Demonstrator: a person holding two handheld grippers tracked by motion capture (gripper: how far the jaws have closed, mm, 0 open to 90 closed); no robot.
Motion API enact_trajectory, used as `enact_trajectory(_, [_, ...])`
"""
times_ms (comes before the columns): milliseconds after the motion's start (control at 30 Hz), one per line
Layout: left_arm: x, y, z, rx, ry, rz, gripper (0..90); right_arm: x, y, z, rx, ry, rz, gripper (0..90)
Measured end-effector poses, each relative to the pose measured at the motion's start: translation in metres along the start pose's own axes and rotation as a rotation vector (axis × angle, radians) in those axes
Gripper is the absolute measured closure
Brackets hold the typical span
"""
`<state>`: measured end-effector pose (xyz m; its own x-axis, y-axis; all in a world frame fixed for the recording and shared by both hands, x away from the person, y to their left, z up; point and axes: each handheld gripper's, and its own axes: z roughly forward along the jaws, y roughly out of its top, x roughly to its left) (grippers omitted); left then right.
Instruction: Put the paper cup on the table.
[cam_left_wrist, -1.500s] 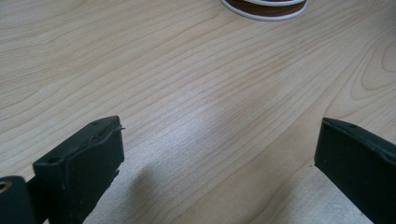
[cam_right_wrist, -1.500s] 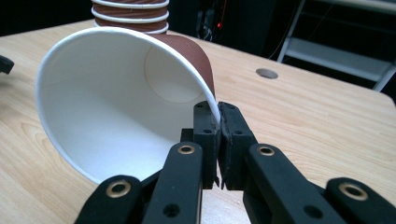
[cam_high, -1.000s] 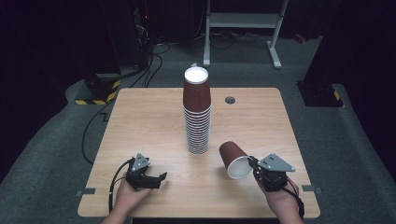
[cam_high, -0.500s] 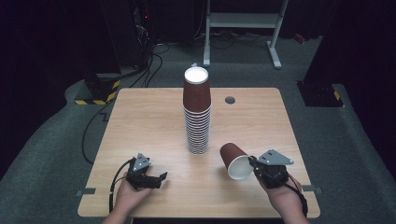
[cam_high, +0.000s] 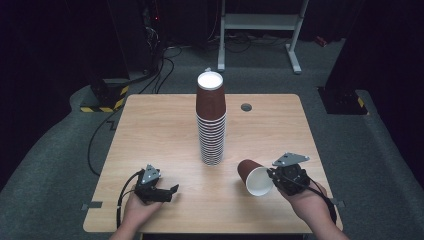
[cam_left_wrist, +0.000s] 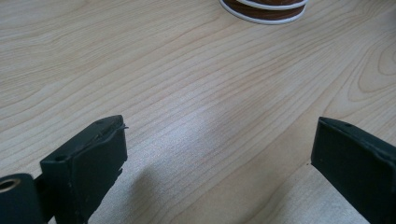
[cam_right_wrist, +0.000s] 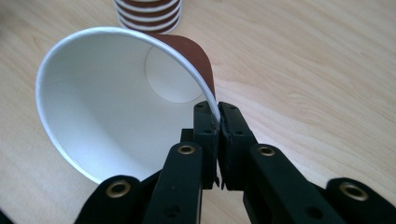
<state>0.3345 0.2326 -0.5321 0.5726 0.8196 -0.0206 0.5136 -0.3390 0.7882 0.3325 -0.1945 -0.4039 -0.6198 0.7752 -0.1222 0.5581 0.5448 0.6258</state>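
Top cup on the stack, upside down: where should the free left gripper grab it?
Judging by its pose, grip the top cup on its brown side wall, coming in level from the left with the left gripper, jaws wide. Its rim sits nested in the stack and the white base faces up, so no lip offers itself.

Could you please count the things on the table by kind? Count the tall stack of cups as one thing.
Stack of brown paper cups: 1
Single brown paper cup, pinched at its rim by the right claw: 1
Hand-held claws, counting the open left claw: 2
Round grommet hole in the table top: 1
Total: 5
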Motion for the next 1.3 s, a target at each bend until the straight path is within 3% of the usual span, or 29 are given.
enact_trajectory(267, [0.000,0.001,0.001,0.009,-0.003,-0.005,4.1,-0.002,0.012,-0.002,0.122,0.027,-0.046,86.1])
enact_trajectory(600, [-0.001,0.000,0.001,0.014,0.006,0.007,4.4,-0.017,0.019,0.002,0.193,0.032,-0.041,86.2])
enact_trajectory(1000, [0.000,0.000,0.000,0.010,-0.005,0.007,4.8,-0.020,0.022,0.012,0.295,0.035,-0.034,86.1])
enact_trajectory(1300, [0.001,0.000,0.000,0.010,-0.004,0.011,5.0,-0.023,0.024,0.017,0.337,0.036,-0.016,86.1])
